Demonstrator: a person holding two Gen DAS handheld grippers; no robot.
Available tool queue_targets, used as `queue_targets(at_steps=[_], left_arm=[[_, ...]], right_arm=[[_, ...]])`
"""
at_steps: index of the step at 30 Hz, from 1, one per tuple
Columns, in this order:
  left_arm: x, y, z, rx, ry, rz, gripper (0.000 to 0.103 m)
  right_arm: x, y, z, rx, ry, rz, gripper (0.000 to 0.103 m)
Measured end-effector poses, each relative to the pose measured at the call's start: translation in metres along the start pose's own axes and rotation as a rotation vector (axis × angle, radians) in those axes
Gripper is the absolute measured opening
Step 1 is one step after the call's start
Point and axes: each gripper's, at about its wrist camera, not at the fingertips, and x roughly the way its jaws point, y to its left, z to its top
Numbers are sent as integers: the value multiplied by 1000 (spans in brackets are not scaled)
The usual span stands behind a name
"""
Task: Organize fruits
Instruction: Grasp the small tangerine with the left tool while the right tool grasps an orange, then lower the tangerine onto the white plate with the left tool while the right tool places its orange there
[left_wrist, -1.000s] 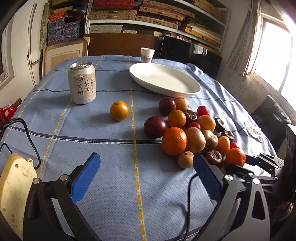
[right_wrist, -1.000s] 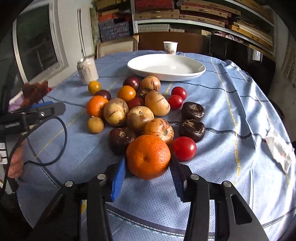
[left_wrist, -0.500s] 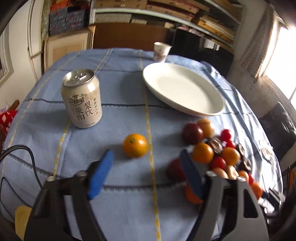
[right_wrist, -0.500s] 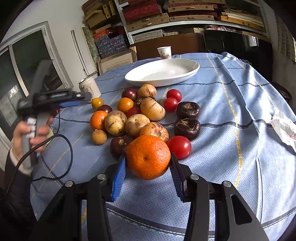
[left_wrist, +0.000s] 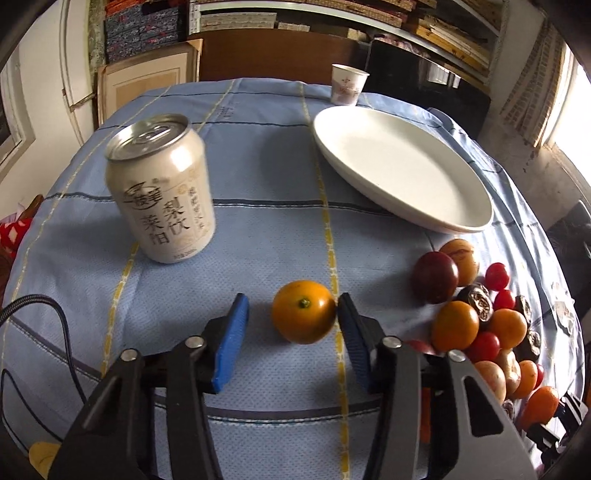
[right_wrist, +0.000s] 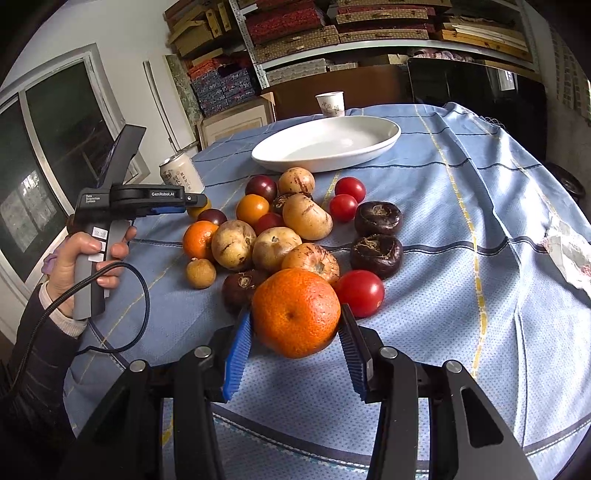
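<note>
In the left wrist view my left gripper is open around a small orange on the blue cloth; the right pad touches it, the left pad stands apart. In the right wrist view my right gripper is shut on a big orange and holds it above the cloth. Behind it lies a heap of mixed fruit: oranges, red tomatoes, brown and dark fruits. The white oval plate stands beyond, also in the left wrist view. The left gripper shows in the right wrist view.
A pale drink can stands left of the small orange. A paper cup stands behind the plate. The fruit heap lies to the right. A crumpled paper lies at the cloth's right edge. Shelves stand behind the table.
My left gripper has moved forward and down until the small orange sits between its jaws. My right gripper has lifted the big orange a little and stays shut on it.
</note>
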Motion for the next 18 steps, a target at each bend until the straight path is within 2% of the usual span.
queue_targets(at_steps=[3,10,15,18], left_arm=[[6,-6,-1,24,20,-8,37],[4,-10,-4,27,8,6,37],[-27,-18,-2,51,-59,-22,37],[-44,-31,11,88,-100,-58,37]], right_arm=[[1,0,0,-1,2,-4,47],[-1,-1,-1,5,-6,-9,47],[-7,2,7,-25,22,23,47],[-14,-1,36,-31,27,86,47]])
